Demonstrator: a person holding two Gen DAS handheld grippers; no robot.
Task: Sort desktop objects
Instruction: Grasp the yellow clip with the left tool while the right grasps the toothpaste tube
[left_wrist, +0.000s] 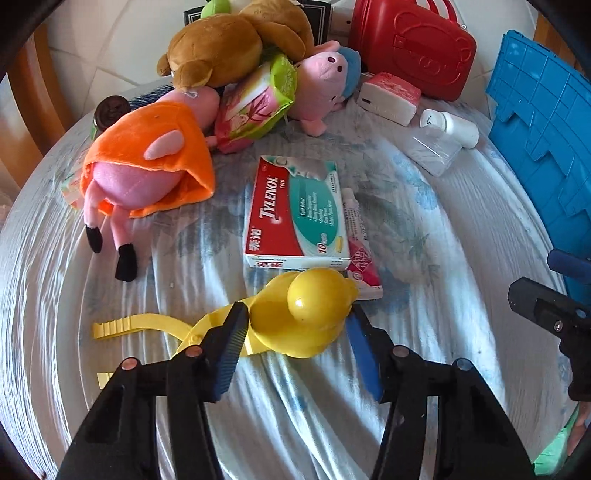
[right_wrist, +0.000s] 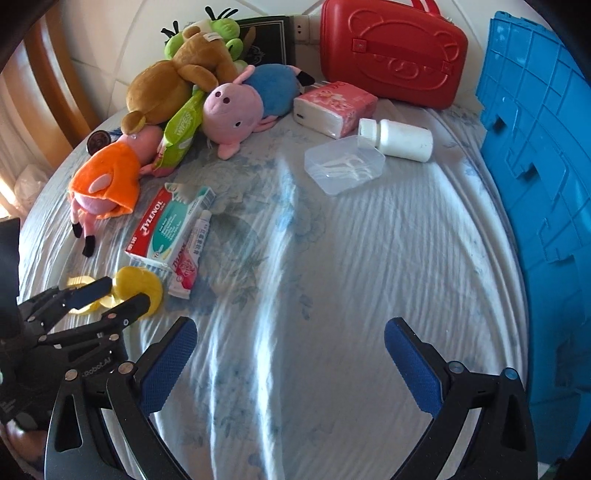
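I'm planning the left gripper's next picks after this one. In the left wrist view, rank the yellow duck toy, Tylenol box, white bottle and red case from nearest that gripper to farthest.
1. Yellow duck toy: between the left gripper's pads, which press its sides.
2. Tylenol box: just beyond the duck, centre.
3. White bottle: farther back, to the right.
4. Red case: at the back, upper right.

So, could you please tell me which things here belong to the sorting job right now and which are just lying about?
In hand now:
- left gripper, closed on the yellow duck toy
- blue crate, probably a sorting bin

Lying about for now:
- medicine box
- ointment tube
- white bottle
- tissue pack
- orange plush pig
- red case
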